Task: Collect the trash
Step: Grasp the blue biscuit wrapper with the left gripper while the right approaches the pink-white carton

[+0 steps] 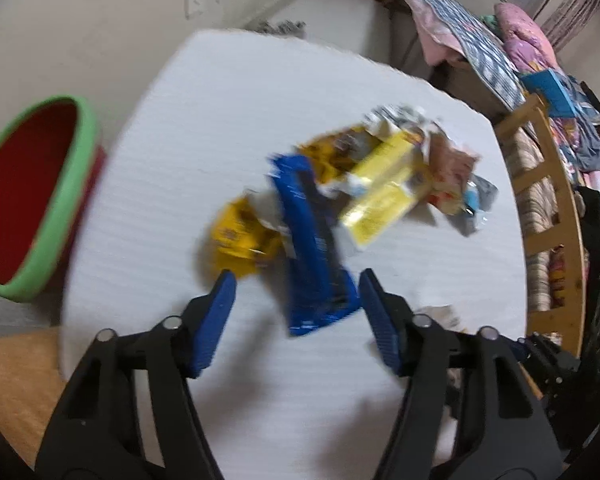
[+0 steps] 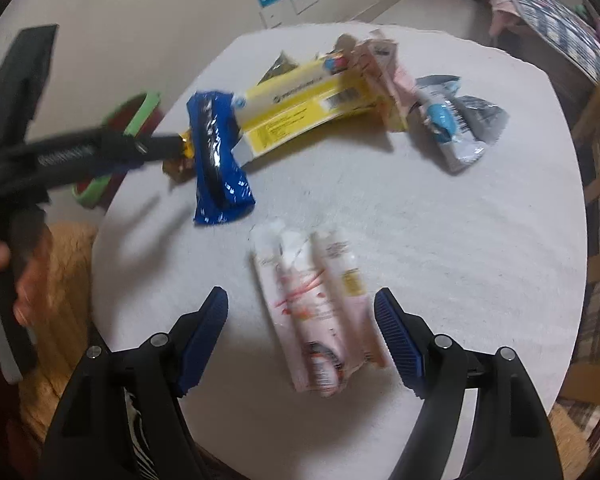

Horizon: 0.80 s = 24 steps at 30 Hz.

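Trash lies on a round white table (image 1: 180, 140). A blue wrapper (image 1: 316, 248) lies just ahead of my open, empty left gripper (image 1: 296, 284), its near end between the fingertips. Beside it lie a yellow-brown wrapper (image 1: 240, 236), a yellow box (image 1: 384, 188) and a grey-blue packet (image 1: 476, 200). In the right wrist view my right gripper (image 2: 300, 300) is open around a pink-white packet (image 2: 316, 312) on the table. The blue wrapper (image 2: 218, 160), yellow box (image 2: 312, 108) and grey-blue packet (image 2: 456, 120) lie farther off. The left gripper's body (image 2: 80, 152) reaches in from the left.
A red bin with a green rim (image 1: 32, 200) stands left of the table, below its edge; it also shows in the right wrist view (image 2: 140, 116). A wooden rail (image 1: 548, 216) and bedding (image 1: 520, 48) lie to the right. A tan stool (image 1: 16, 392) sits near left.
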Each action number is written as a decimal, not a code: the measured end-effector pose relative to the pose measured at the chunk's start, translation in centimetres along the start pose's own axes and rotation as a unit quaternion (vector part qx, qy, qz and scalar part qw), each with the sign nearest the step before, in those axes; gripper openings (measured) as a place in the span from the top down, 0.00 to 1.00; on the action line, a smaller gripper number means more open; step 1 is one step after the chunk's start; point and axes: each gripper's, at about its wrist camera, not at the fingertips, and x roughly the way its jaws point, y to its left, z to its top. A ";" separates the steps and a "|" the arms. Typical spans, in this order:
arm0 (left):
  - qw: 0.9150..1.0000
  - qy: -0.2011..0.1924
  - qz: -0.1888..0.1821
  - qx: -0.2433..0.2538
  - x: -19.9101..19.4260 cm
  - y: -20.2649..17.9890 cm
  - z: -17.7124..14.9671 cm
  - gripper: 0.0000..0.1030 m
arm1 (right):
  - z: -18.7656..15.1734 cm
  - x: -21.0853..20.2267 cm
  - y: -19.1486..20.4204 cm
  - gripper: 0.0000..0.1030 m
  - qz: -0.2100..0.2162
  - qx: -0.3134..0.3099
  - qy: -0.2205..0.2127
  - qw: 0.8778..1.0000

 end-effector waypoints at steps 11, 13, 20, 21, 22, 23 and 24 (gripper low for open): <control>0.999 0.046 0.023 -0.013 5.2 -1.1 0.9 0.68 | -0.6 -3.0 -0.8 0.27 -0.007 0.031 -0.038 0.999; 0.999 0.034 0.022 -0.014 4.4 -1.1 0.7 0.73 | -0.6 -3.0 -1.1 0.27 -0.004 0.036 -0.036 0.999; 1.000 0.006 0.014 0.007 0.6 -0.7 -1.1 0.74 | 0.1 -0.6 -0.4 0.27 -0.002 0.035 -0.030 0.999; 1.000 0.007 0.012 0.016 0.1 -0.7 -1.6 0.74 | 0.2 -0.4 -0.5 0.27 0.001 0.038 -0.028 0.999; 1.000 0.009 0.012 0.021 -0.1 -0.7 -1.9 0.74 | 0.2 -0.3 -0.6 0.27 0.002 0.040 -0.026 0.999; 0.999 0.013 0.011 0.029 -0.4 -0.7 -2.4 0.74 | 0.2 -0.1 -0.8 0.27 0.003 0.042 -0.025 0.999; 0.999 0.016 0.010 0.032 -0.4 -0.7 -2.7 0.73 | 0.3 0.1 -0.9 0.27 0.004 0.045 -0.022 0.999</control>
